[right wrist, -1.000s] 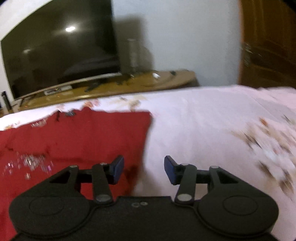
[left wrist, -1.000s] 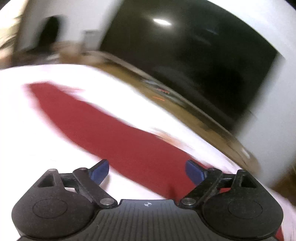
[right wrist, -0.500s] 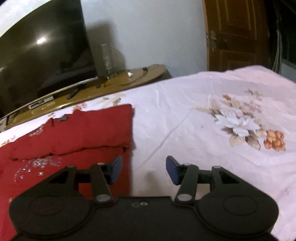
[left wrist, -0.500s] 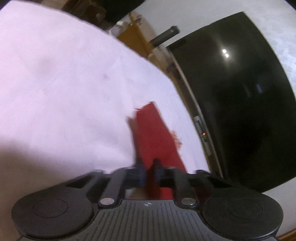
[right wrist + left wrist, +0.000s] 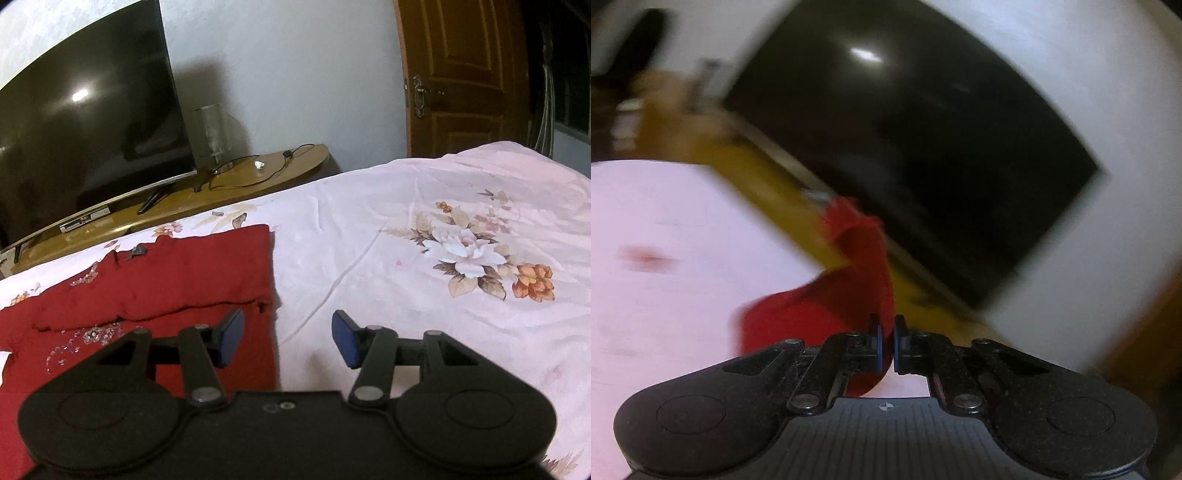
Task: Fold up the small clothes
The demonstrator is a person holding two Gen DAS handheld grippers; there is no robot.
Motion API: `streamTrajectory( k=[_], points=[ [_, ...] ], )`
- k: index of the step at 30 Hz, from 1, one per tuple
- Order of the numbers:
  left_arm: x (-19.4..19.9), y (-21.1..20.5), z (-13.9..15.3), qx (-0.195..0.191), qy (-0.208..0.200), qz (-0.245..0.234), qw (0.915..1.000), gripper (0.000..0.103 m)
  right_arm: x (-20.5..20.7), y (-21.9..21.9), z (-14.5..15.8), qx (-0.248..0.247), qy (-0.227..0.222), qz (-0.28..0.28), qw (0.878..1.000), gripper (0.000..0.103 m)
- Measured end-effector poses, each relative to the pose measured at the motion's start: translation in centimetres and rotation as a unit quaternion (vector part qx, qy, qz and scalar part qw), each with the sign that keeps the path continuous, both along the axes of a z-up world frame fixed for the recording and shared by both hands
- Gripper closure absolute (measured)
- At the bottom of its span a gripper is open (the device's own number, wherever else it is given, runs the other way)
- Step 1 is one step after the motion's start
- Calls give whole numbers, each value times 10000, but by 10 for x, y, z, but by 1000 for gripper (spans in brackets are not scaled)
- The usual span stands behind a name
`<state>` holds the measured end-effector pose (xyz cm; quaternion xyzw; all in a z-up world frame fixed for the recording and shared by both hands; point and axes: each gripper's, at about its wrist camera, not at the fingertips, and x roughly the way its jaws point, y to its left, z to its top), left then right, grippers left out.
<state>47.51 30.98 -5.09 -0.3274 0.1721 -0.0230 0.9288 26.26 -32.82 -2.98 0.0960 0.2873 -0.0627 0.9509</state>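
A dark red garment [image 5: 159, 280] with sequins lies on the pink flowered bedsheet [image 5: 406, 229], its far edge folded over into a band. In the blurred left wrist view my left gripper [image 5: 886, 341] is shut on an edge of the red garment [image 5: 857, 280], which rises lifted off the sheet in a strip ahead of the jaws. My right gripper [image 5: 288, 338] hovers open over the garment's right edge, its left pad above the red cloth and its right pad above bare sheet, with nothing between them.
A large black television [image 5: 85, 133] stands on a low wooden cabinet [image 5: 258, 173] behind the bed, with a glass lamp [image 5: 214, 133] and a cable on it. A brown door [image 5: 461, 77] is at the right. Bedsheet [image 5: 665, 258] spreads left of the lifted cloth.
My left gripper shut on the red garment's edge and lifted it off the sheet. The right gripper rose and drew back slightly, staying open.
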Motion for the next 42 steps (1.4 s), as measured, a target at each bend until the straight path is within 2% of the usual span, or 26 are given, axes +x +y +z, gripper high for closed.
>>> streamTrajectory(
  k=[3, 6, 11, 13, 15, 16, 17, 18, 19, 20, 22, 24, 26, 29, 30, 34, 36, 40, 42],
  points=[
    [31, -98, 16, 207, -173, -910, 9955, 98, -4, -1, -3, 77, -27, -27, 10000, 50],
    [62, -192, 14, 405, -133, -1698, 9846, 98, -10, -9, -5, 193, -76, -143, 9997, 50],
    [90, -330, -26, 614, 270, -2712, 9602, 98, -22, -35, -11, 315, -66, -388, 9987, 50],
    [93, -375, -51, 711, 698, -3023, 9480, 98, -28, -48, -13, 374, -61, -531, 9979, 50],
    [91, -410, -78, 1030, 1243, -3284, 9307, 97, -32, -61, -16, 441, -31, -685, 9967, 49],
    [78, -415, -85, 1226, 1177, -3271, 9296, 93, -33, -67, -19, 492, -6, -748, 9960, 47],
    [71, -415, -80, 1366, 981, -3237, 9311, 83, -33, -72, -21, 566, 13, -779, 9954, 47],
    [63, -410, -72, 1389, 863, -3279, 9305, 60, -30, -75, -22, 641, 19, -792, 9948, 46],
    [55, -397, -59, 1359, 614, -3193, 9358, 54, -28, -76, -22, 686, -5, -773, 9946, 45],
    [46, -385, -50, 1424, 421, -3020, 9417, 54, -23, -74, -21, 740, -59, -706, 9947, 44],
    [18, -336, -31, 1659, 250, -2557, 9521, 54, -8, -68, -19, 933, -170, -458, 9944, 43],
    [-3, -291, -26, 1939, 279, -1948, 9611, 54, 18, -54, -15, 1147, -273, -84, 9930, 43],
    [-23, -240, -30, 2266, 599, -1437, 9615, 55, 52, -36, -15, 1526, -288, 395, 9871, 44],
    [-38, -186, -47, 2305, 1201, -1027, 9601, 58, 106, -13, -26, 2101, -161, 751, 9747, 48],
    [-43, -177, -52, 2359, 1297, -955, 9583, 63, 124, -7, -33, 2182, -51, 765, 9729, 49],
    [-43, -158, -71, 2365, 1542, -969, 9544, 65, 169, 8, -59, 2601, 438, 790, 9614, 51],
    [-38, -162, -75, 2401, 1481, -966, 9545, 65, 180, 15, -69, 2699, 654, 794, 9574, 51],
    [-25, -162, -71, 2407, 1347, -877, 9572, 66, 185, 24, -70, 2587, 594, 778, 9610, 54],
    [-13, -164, -74, 2564, 1360, -926, 9525, 66, 185, 24, -73, 2600, 592, 727, 9611, 55]
  ],
)
